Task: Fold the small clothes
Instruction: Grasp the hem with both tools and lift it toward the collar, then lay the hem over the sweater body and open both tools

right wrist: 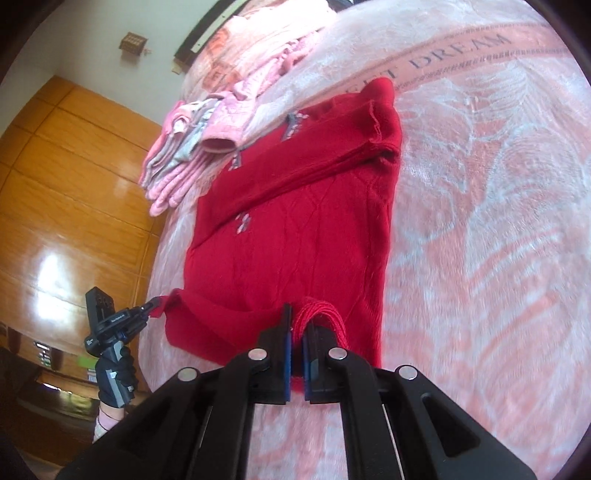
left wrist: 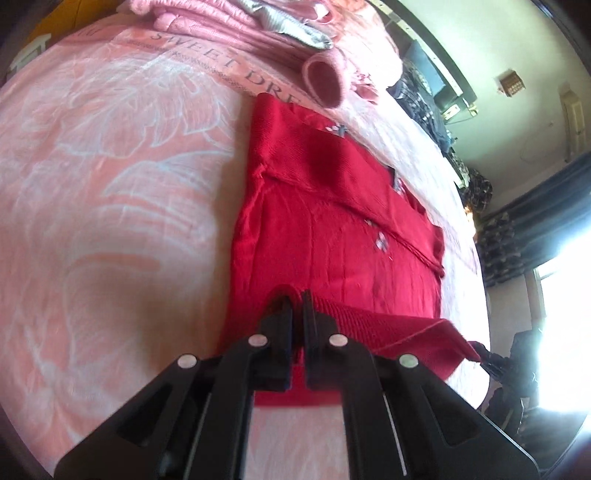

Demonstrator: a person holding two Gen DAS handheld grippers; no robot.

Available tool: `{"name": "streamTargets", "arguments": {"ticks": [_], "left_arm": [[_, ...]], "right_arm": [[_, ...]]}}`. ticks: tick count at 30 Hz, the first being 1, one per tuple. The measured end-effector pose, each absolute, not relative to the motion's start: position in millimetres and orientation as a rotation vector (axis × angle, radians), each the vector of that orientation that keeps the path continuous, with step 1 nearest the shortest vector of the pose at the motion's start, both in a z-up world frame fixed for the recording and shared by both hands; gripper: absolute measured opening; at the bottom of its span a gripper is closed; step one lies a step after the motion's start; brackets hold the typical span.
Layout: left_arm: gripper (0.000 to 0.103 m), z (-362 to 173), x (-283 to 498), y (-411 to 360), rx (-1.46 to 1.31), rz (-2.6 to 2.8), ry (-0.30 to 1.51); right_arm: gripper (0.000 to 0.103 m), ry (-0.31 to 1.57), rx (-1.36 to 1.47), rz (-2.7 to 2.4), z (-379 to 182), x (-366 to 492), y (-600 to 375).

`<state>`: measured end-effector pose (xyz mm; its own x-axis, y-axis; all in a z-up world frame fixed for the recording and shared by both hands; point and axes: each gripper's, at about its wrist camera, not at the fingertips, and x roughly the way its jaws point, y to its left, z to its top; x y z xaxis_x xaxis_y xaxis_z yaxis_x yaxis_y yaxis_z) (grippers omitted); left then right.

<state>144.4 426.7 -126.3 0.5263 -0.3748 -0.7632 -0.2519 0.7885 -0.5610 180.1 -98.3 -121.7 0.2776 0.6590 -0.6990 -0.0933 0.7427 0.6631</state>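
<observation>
A red knit sweater [left wrist: 332, 221] [right wrist: 295, 221] lies flat on a pink flowered blanket [left wrist: 110, 184] [right wrist: 480, 221], its sleeves folded across the body. My left gripper [left wrist: 297, 301] is shut on the ribbed hem at one bottom corner and holds it a little above the blanket. My right gripper [right wrist: 297, 314] is shut on the hem's other corner, where the rib bunches into a loop. Each view shows the other gripper at its edge: the right gripper [left wrist: 480, 350], and the left gripper [right wrist: 153, 305] held by a gloved hand [right wrist: 114, 376].
A pile of pink and grey folded clothes [left wrist: 240, 33] [right wrist: 184, 155] lies just beyond the sweater's collar. A wooden wardrobe [right wrist: 74, 184] stands past one side of the bed. Dark clutter [left wrist: 436, 103] and a bright window [left wrist: 565, 295] are on the other side.
</observation>
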Motion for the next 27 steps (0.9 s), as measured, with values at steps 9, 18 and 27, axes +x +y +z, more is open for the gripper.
{"name": "streamTargets", "arguments": {"ticks": [9,18,27], "left_arm": [[0.003,-170.2,188.4,432.3,-0.707,-0.072,1.105],[0.015,-163.3,185.1,453.8,-0.818,-0.182,1.081],[0.060,-117.4,165.5,453.4,-0.551,-0.145,0.953]], "right_arm": [[0.004,1.285,0.573,0.507,-170.2,221.5,-98.5],[0.022,1.264,0.674,0.511,-175.4,228.1,-116.1],[0.048,1.142,0.447,0.464,-131.8,200.4,-129.1]]}}
